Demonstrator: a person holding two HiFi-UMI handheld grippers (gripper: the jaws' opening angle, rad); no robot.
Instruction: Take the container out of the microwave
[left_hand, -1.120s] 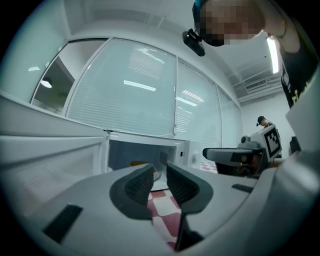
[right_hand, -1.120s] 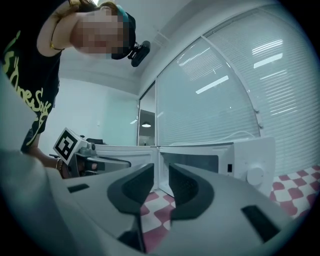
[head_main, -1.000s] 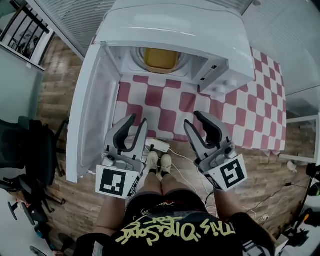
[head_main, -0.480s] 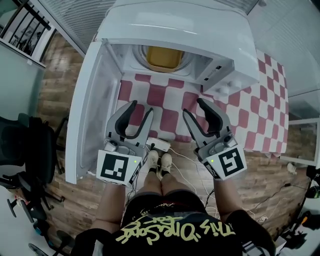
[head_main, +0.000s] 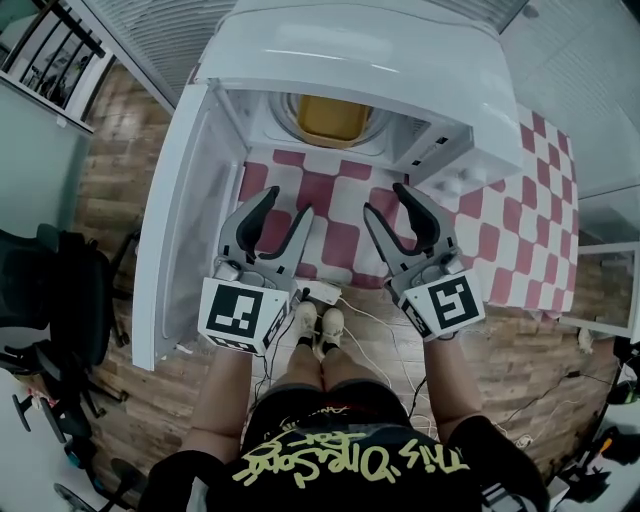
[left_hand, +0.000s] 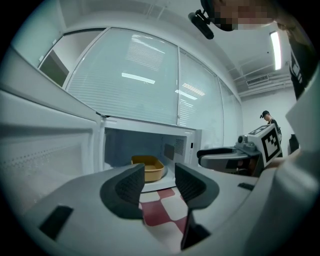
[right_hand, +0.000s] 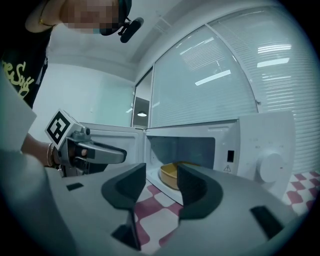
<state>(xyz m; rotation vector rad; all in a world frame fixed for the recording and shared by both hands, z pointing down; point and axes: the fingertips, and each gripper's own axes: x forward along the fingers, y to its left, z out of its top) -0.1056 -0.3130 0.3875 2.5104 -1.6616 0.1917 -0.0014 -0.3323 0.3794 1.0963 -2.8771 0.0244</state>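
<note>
A yellow container (head_main: 330, 120) sits on the turntable inside the white microwave (head_main: 350, 55), whose door (head_main: 180, 220) is swung wide to the left. The container also shows in the left gripper view (left_hand: 148, 168) and the right gripper view (right_hand: 171, 173), beyond the jaws. My left gripper (head_main: 288, 203) and right gripper (head_main: 385, 200) hover side by side over the checked cloth, short of the microwave's opening. Both point at the cavity. Their jaws have just been opening and stand open with nothing between them (left_hand: 159, 181) (right_hand: 159, 186).
A red and white checked cloth (head_main: 500, 220) covers the table under the microwave. The open door juts out at the left. On the wooden floor lie a power strip (head_main: 322, 292) and cables. A black chair (head_main: 50, 300) stands at the far left.
Both grippers have moved forward toward the microwave's opening, and each pair of jaws has spread wider. The container has not moved.
</note>
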